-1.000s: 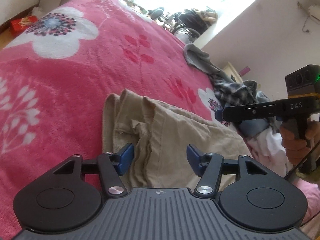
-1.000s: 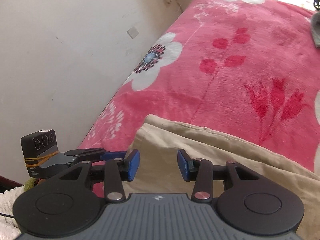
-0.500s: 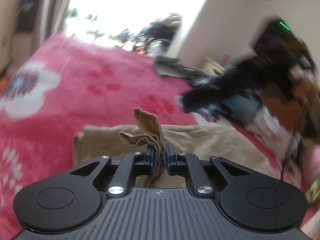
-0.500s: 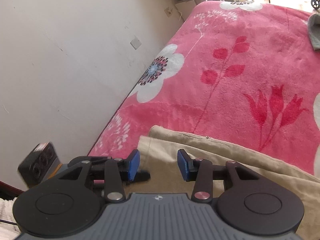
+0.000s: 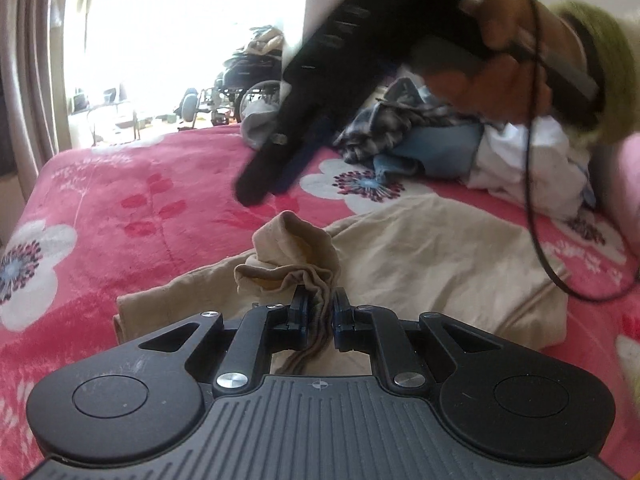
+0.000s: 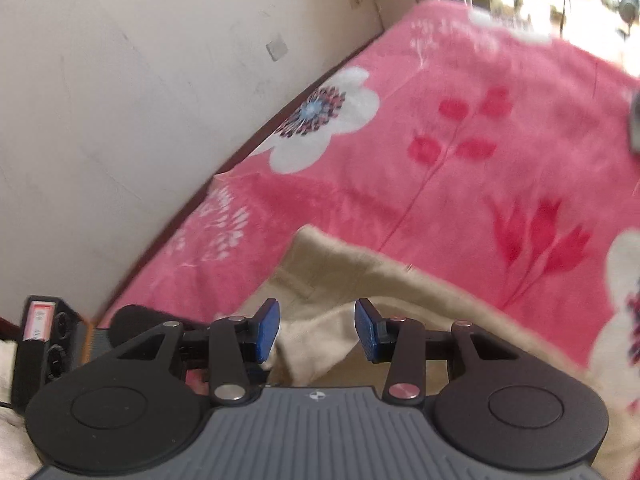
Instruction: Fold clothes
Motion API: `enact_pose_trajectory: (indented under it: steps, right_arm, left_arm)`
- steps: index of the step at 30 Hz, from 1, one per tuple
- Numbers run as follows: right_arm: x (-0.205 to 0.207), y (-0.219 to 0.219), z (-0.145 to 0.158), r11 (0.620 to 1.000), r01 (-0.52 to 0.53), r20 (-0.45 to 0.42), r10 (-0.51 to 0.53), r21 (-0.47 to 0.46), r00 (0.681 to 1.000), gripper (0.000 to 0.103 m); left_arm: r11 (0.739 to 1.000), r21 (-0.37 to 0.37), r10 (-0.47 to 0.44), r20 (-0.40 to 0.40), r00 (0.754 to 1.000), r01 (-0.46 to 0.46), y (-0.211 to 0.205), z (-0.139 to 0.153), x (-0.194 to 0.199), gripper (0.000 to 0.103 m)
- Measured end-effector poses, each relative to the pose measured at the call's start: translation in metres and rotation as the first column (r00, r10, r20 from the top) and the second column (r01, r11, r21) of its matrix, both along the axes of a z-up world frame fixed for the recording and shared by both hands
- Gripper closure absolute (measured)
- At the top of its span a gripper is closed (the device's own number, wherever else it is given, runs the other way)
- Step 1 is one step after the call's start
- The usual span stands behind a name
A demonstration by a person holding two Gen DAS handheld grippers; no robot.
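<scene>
Left tool (image 5: 320, 307) pinches beige garment (image 5: 432, 248); right tool (image 6: 316, 330) w/ jaws apart.

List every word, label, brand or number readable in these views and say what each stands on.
No text can be read in either view.
A red-and-white label on the left gripper's camera block: print too small and blurred to read.
Pale markings along the right gripper's black body: motion-blurred, unreadable.
The crosshair mark on each gripper's ribbed base is a symbol, not text.
</scene>
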State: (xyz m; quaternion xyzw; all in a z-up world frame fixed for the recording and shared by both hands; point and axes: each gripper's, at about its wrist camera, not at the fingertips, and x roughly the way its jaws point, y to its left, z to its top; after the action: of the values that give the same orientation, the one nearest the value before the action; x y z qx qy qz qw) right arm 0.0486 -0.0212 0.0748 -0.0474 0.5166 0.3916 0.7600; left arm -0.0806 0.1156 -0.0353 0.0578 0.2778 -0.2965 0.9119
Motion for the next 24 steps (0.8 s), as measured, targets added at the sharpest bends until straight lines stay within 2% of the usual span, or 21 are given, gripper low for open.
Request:
enact_pose_trajectory:
  steps: [3,5,7,10,14,19,21,24]
  right_arm:
    - [-0.003,0.009,0.005,0.998,-0.035,0.045,0.037,-0.045,0.998,0.058]
    - [-0.002,0.019,0.007,0.997,-0.062,0.074,0.065,-0.038,0.995,0.058]
    - [0.005,0.021,0.007,0.999,-0.048,0.065,0.049,-0.008,0.997,0.058]
    - [0.022,0.009,0.005,1.0,0.028,-0.02,-0.028,0.01,0.999,0.058]
    - [0.035,-0.017,0.0,0.989,0.143,-0.121,-0.139,0.025,0.983,0.058]
    - [0.037,-0.028,-0.023,0.982,0.189,-0.201,-0.185,0.002,0.962,0.062]
    - [0.035,-0.019,-0.037,0.987,0.163,-0.22,-0.161,-0.009,0.962,0.064]
    - [0.035,0.001,-0.06,0.991,0.122,-0.199,-0.13,-0.049,0.971,0.066]
  left_arm:
    - [0.999,0.032,-0.018,0.017,1.0,0.017,-0.005,0.0,-0.005,0.093]
    - [0.999,0.048,-0.024,0.03,0.999,0.023,-0.008,0.0,-0.008,0.093]
    - [0.999,0.047,-0.02,0.036,0.999,0.018,-0.007,-0.001,-0.009,0.093]
    - [0.999,0.037,0.003,0.034,0.999,-0.005,-0.002,-0.001,-0.008,0.093]
    - [0.999,-0.012,0.05,0.017,0.999,-0.05,0.011,0.0,-0.003,0.093]
    - [0.982,-0.122,0.136,-0.088,0.987,-0.146,0.038,-0.007,0.017,0.093]
    - [0.965,-0.17,0.174,-0.162,0.971,-0.201,0.052,-0.013,0.028,0.093]
    - [0.926,-0.244,0.217,-0.281,0.935,-0.288,0.075,-0.024,0.041,0.093]
